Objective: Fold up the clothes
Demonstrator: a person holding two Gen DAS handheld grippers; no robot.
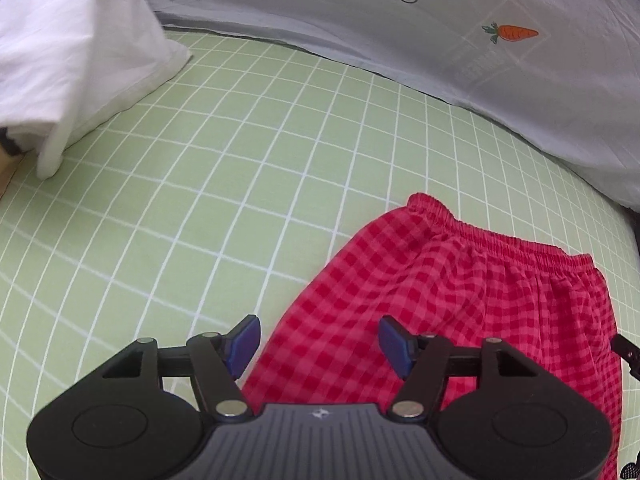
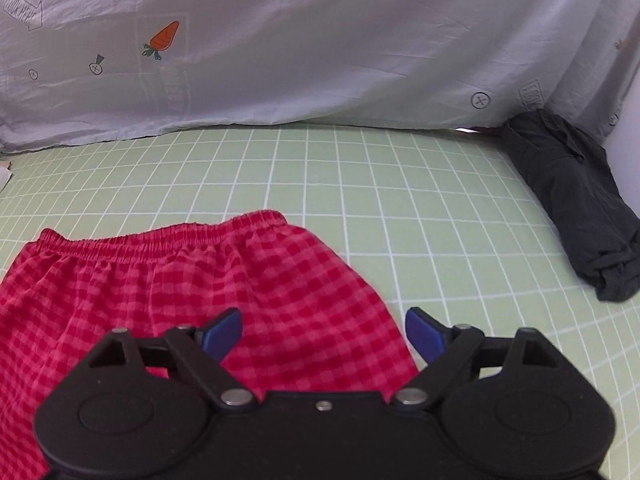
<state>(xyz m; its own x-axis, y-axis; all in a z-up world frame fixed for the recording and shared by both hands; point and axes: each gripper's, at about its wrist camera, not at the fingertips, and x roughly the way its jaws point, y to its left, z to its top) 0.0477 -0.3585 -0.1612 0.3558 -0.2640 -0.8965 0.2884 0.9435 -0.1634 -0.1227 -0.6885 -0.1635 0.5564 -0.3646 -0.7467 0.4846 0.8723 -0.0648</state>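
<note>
Red checked shorts [image 1: 460,300] with an elastic waistband lie flat on the green grid bedsheet [image 1: 200,200], waistband toward the far side. My left gripper [image 1: 319,344] is open and empty, hovering over the shorts' left edge. The shorts also show in the right wrist view [image 2: 200,300]. My right gripper [image 2: 324,336] is open and empty, hovering over the shorts' right edge above the sheet [image 2: 400,200].
A white pillow [image 1: 72,64] lies at the far left. A pale grey quilt with carrot prints [image 1: 440,32] runs along the back, also in the right wrist view [image 2: 320,40]. A dark folded garment [image 2: 576,208] lies at the far right.
</note>
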